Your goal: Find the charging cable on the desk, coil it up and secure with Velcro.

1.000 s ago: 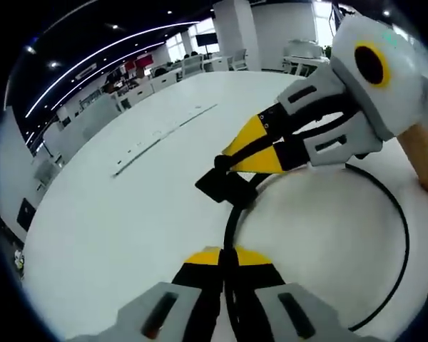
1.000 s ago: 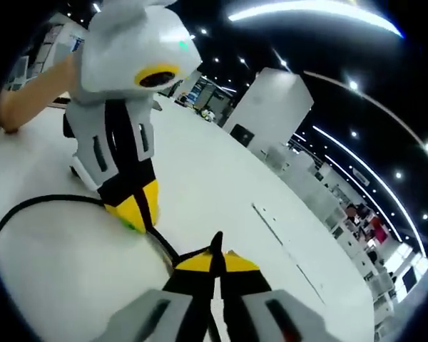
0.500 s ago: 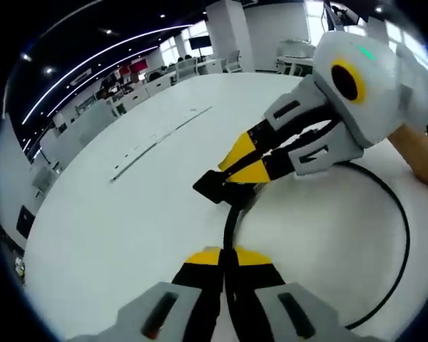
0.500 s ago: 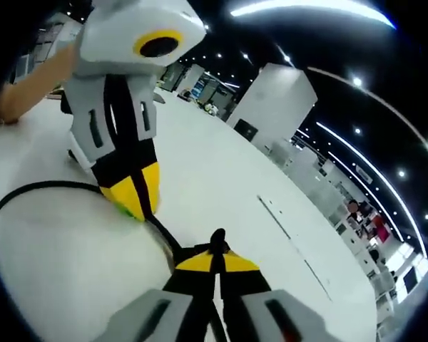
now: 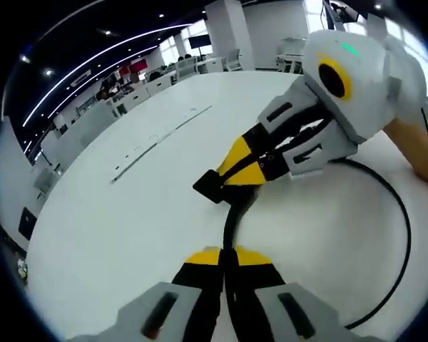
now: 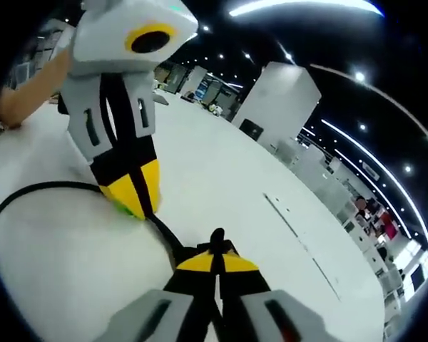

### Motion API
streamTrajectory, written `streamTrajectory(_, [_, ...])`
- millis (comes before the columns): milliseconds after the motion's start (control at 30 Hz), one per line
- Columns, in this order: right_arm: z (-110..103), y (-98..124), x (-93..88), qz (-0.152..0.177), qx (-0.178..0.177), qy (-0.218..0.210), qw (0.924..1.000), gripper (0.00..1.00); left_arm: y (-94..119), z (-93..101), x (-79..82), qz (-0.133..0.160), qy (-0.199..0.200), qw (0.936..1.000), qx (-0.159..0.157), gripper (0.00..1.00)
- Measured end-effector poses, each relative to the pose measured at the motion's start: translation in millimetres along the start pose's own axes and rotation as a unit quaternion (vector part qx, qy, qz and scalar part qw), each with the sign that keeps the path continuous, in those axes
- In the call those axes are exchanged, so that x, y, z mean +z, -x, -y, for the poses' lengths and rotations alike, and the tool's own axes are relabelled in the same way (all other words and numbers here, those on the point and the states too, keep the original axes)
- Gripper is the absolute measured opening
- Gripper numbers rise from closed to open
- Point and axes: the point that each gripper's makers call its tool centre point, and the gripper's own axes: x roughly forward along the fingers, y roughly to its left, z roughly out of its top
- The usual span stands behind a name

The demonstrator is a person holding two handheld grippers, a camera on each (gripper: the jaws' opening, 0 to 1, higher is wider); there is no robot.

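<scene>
left gripper view: both tongs (image 5: 223,251) (image 5: 232,173) pinch the cable (image 5: 403,235) on wide bare desk (image 5: 128,214).

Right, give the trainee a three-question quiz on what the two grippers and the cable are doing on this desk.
1. True or false: the left gripper is shut on the black cable.
2. Multiple choice: what does the right gripper pinch at its tips? A) a black flat tab at the cable's end B) a white mug C) a pen
3. Fill in: the cable sweeps round in a wide ____ on the white desk.

Key: 1 true; 2 A, the black tab juts past the jaws; 3 loop, seen in the left gripper view.
</scene>
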Motion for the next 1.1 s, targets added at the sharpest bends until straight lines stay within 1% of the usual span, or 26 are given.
streamTrajectory(100, [-1.8,-1.2,-3.8,-0.028,0.021,-0.045,0.9984,0.04,0.1,0.0,-0.2,0.0,-0.001,1.0,0.001,0.06])
streamTrajectory(133, [-1.5,-2.2,-4.3,-0.033,0.027,-0.051,0.9978,0.04,0.2,0.0,-0.2,0.0,-0.003,1.0,0.002,0.06])
streamTrajectory(233, [-0.4,-3.1,-4.3,-0.038,0.039,-0.055,0.997,0.04,0.3,0.0,-0.2,-0.001,-0.006,1.0,0.004,0.06])
streamTrajectory(333, [-1.0,-4.6,-5.0,-0.03,0.05,-0.057,0.9967,0.04,0.3,0.2,-0.2,-0.001,-0.005,1.0,0.005,0.06])
streamTrajectory(400, [-2.4,-4.2,-6.5,-0.029,0.06,-0.092,0.9935,0.05,0.4,0.2,-0.1,-0.001,-0.004,1.0,0.005,0.06])
streamTrajectory(433, [-0.6,-4.2,-7.2,-0.028,0.059,-0.102,0.9927,0.05,0.4,0.2,0.0,-0.001,-0.004,1.0,0.005,0.06])
streamTrajectory(567, [2.4,-5.1,-8.7,-0.021,0.052,-0.11,0.9923,0.09,0.6,1.1,0.1,-0.003,-0.009,0.9999,0.009,0.06])
streamTrajectory(633, [8.3,-4.5,-10.1,-0.025,0.037,-0.108,0.9931,0.16,0.7,1.3,0.1,-0.004,-0.011,0.9999,0.011,0.06])
streamTrajectory(700, [11.0,-4.9,-10.8,-0.027,0.027,-0.102,0.9941,0.19,0.7,1.4,0.2,-0.004,-0.013,0.9998,0.013,0.06])
streamTrajectory(833, [10.2,-7.1,-9.5,-0.03,0.02,-0.086,0.9957,0.17,0.8,1.3,0.0,-0.004,-0.012,0.9998,0.014,0.06])
streamTrajectory(967, [11.5,-7.2,-9.0,-0.036,0.012,-0.075,0.9965,0.18,0.8,1.1,-0.1,-0.002,-0.01,0.9999,0.013,0.06])
streamTrajectory(1033, [17.2,-9.9,-10.5,-0.038,-0.006,-0.069,0.9969,0.18,0.6,0.9,-0.1,-0.002,-0.01,0.9999,0.013,0.06])
streamTrajectory(1100, [19.9,-11.5,-10.4,-0.034,-0.012,-0.073,0.9967,0.17,0.5,0.8,-0.1,-0.002,-0.01,0.9999,0.013,0.06])
